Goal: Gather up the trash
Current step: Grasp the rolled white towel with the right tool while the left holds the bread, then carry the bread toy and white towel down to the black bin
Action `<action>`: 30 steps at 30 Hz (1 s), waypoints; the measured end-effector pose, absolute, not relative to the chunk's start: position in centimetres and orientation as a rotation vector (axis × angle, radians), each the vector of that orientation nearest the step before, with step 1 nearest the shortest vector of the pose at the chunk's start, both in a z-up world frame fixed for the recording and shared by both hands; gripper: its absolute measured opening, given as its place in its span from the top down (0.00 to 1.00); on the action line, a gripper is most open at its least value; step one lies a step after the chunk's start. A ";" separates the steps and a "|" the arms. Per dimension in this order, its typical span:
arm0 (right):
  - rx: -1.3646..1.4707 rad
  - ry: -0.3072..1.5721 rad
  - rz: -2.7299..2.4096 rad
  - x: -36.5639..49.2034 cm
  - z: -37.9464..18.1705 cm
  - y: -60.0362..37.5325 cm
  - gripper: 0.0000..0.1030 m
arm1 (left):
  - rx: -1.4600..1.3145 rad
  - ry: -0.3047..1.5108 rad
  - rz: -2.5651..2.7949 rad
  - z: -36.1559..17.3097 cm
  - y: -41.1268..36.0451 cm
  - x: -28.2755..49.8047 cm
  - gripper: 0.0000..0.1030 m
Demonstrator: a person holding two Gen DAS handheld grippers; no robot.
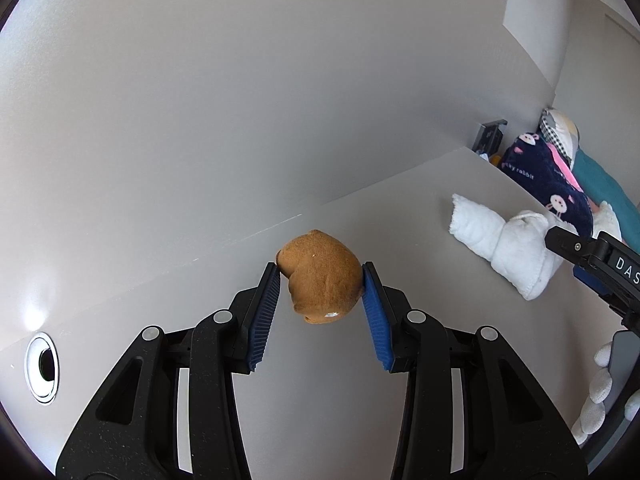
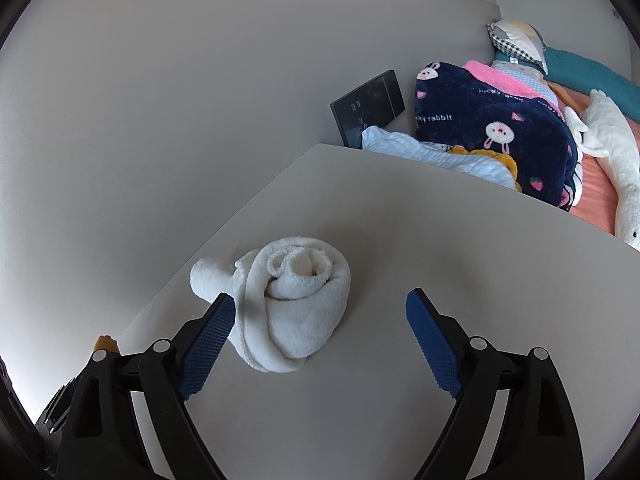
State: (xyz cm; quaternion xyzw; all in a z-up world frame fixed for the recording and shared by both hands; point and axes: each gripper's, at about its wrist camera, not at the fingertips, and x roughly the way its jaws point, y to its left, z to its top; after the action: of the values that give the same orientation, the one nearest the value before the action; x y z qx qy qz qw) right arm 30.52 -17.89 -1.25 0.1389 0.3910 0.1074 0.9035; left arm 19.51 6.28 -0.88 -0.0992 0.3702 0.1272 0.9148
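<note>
The left gripper (image 1: 320,280) has its blue pads (image 1: 264,312) clamped on a brown lump (image 1: 320,276), rounded and rough like a bun or a soft toy; which one it is, I cannot tell. The lump sits pinched at the very tips, above the grey table (image 1: 400,216), close to the line where the table meets the wall (image 1: 240,80). A round metal-rimmed hole (image 1: 42,366) is set in the table, well off to the left of the lump.

Over to the right gripper (image 2: 320,312): its jaws stand wide apart, and nothing is pinched between them. A rolled white towel (image 2: 288,304) lies on the table right in front of it. The towel's left side is just beside the left blue pad (image 2: 208,344); whether it touches, I cannot tell. The right pad is well clear of the towel.

In the left view the same towel lies to the right of the lump, well apart from it, with the tip of the right gripper right beside it.

Beyond the table's far edge from the towel there is a dark blue blanket (image 2: 492,128) with rabbit prints, a black panel (image 2: 370,104) against the wall, a white plush toy (image 2: 616,160) and a checked pillow (image 2: 516,42).
</note>
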 end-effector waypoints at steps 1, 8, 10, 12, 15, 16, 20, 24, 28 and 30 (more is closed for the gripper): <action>0.298 0.804 0.223 30.8 -1.3 -17.8 0.14 | -0.222 0.762 0.272 -1.0 6.7 19.5 0.60; 0.346 0.873 0.319 32.2 -3.1 -16.9 0.41 | -0.262 0.785 0.298 -1.5 7.5 19.9 0.59; 0.340 0.884 0.322 31.9 -2.8 -16.8 0.54 | -0.257 0.788 0.296 -1.5 7.4 20.1 0.60; 0.299 0.875 0.307 31.3 -2.2 -16.4 0.62 | -0.249 0.788 0.292 -1.5 7.3 19.9 0.60; 0.271 0.863 0.291 30.4 -1.7 -16.3 0.63 | -0.239 0.788 0.289 -1.5 7.1 19.9 0.59; 0.286 0.864 0.288 30.1 -1.6 -16.5 0.63 | -0.244 0.790 0.288 -1.5 7.2 19.9 0.60; 0.299 0.841 0.271 29.0 -0.8 -17.6 0.64 | -0.245 0.789 0.290 -1.4 7.3 19.8 0.60; 0.248 0.811 0.237 27.4 0.6 -18.3 0.64 | -0.231 0.777 0.271 -1.1 6.8 19.6 0.60; 0.204 0.794 0.203 25.8 1.7 -19.3 0.64 | -0.217 0.768 0.237 -0.9 5.9 19.1 0.60; 0.187 0.788 0.185 25.0 2.1 -19.9 0.64 | -0.209 0.760 0.226 -0.6 5.2 18.7 0.60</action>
State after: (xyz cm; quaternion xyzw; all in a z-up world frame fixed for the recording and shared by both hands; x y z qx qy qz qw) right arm 24.95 -19.89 2.14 0.0907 0.3830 0.0896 0.9149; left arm 18.65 5.24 -0.57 -0.1015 0.3692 0.1098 0.9172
